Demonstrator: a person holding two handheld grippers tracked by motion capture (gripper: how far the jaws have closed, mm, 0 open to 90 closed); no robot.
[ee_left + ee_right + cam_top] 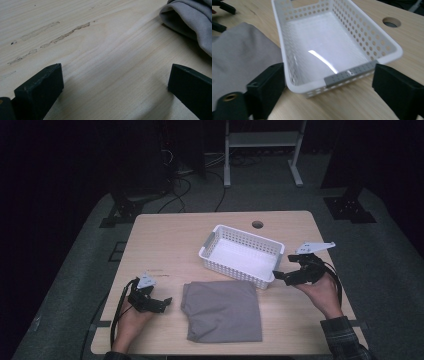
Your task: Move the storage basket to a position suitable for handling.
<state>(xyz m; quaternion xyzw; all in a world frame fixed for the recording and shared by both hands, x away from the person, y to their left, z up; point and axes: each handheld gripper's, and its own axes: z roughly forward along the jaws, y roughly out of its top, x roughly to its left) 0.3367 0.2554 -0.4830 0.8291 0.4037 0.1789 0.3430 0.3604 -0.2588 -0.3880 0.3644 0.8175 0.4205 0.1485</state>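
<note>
A white perforated basket [242, 234] lies empty on the far right half of the wooden table [165, 245]. A folded grey cloth [222, 310] lies flat in front of it. My right gripper [276, 276] hovers at the basket's near right corner. In the right gripper view its jaws stand wide apart with the basket's short end [350, 75] just ahead of them, untouched, and the cloth [237, 55] to the left. My left gripper [164, 304] rests left of the cloth, open over bare wood [115, 72]. The cloth's edge [190, 17] shows at the upper right of that view.
A round cable hole [257, 224] sits near the table's far edge, behind the basket. On the floor beyond the table are a white frame's legs [227, 165], black stand bases [350, 207] and cables. Bare wood spreads across the table's left half.
</note>
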